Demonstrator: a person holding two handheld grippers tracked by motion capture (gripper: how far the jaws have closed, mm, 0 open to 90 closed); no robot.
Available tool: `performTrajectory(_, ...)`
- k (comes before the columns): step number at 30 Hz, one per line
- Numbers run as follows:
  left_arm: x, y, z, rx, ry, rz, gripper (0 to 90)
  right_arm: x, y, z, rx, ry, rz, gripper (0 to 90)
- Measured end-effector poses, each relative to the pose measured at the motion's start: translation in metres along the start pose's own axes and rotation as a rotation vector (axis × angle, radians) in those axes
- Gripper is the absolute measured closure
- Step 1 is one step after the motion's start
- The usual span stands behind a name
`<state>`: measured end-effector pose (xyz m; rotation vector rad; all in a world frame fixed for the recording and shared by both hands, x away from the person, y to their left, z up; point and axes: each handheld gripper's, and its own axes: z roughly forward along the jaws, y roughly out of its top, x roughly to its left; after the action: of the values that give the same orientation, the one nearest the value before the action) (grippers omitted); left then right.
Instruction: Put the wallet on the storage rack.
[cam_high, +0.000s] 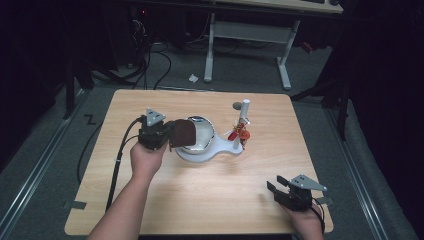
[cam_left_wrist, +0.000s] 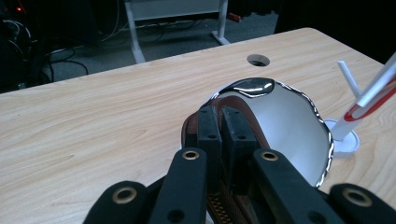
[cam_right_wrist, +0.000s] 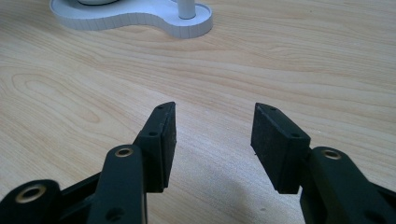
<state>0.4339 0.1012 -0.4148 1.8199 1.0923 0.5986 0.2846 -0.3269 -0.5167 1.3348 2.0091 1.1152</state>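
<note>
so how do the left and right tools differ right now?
The left tool is shut on a brown cloth-like piece, while the right tool is open and holds nothing. The left tool is up at the shiny bowl on the white stand; the right tool sits near the table's near right corner, away from the stand. Both are black, two-jawed, hand-held and carry a grey plate.

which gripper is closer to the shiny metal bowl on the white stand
Left. The left gripper is right at the metal bowl, holding a brown piece against its near side. The right gripper sits open near the table's front right corner, well away from it.
</note>
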Motion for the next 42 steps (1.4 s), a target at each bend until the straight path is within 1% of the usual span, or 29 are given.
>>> performTrajectory(3,-0.003,0.0,0.007,0.01,0.002,0.0,86.9,0.0,0.0,0.0,-0.001,0.001,-0.003,50.6)
performTrajectory(7,-0.007,0.001,0.014,0.019,0.015,0.001,86.9,0.0,0.0,-0.001,-0.001,0.003,-0.005,50.6)
performTrajectory(10,-0.011,0.003,0.018,0.024,0.024,0.009,86.9,0.0,0.0,-0.001,-0.001,0.006,-0.005,50.7)
performTrajectory(13,-0.016,0.005,0.016,0.034,0.04,0.023,86.9,0.001,0.0,-0.001,0.001,0.007,-0.008,50.7)
performTrajectory(16,-0.017,0.008,0.012,0.034,0.054,0.027,86.9,0.0,-0.001,-0.001,0.001,0.011,-0.007,50.7)
performTrajectory(17,-0.018,0.009,0.012,0.028,0.056,0.025,86.9,0.0,-0.001,-0.001,0.001,0.011,-0.007,50.7)
performTrajectory(20,-0.018,0.007,0.014,0.031,0.057,0.019,86.7,0.001,0.0,-0.002,-0.001,0.011,-0.009,50.7)
performTrajectory(27,-0.024,0.001,0.032,0.035,0.044,-0.009,86.2,0.002,0.0,-0.002,0.001,0.014,-0.014,50.7)
performTrajectory(29,-0.025,0.0,0.035,0.03,0.046,-0.01,85.8,0.001,-0.001,-0.001,0.003,0.015,-0.013,50.7)
performTrajectory(31,-0.026,0.0,0.037,0.017,0.04,-0.022,85.3,0.0,-0.001,-0.001,0.005,0.017,-0.012,50.7)
performTrajectory(33,-0.026,0.001,0.038,0.006,0.037,-0.03,83.5,0.0,-0.001,-0.001,0.007,0.017,-0.01,50.7)
performTrajectory(36,-0.025,0.003,0.038,0.0,0.035,-0.046,75.5,0.0,-0.001,-0.001,0.006,0.018,-0.01,50.7)
performTrajectory(39,-0.024,0.003,0.038,0.002,0.03,-0.048,70.2,0.0,-0.001,-0.001,0.003,0.018,-0.012,50.7)
performTrajectory(42,-0.023,0.002,0.037,-0.003,0.026,-0.048,67.3,0.001,-0.001,-0.001,0.006,0.019,-0.011,50.7)
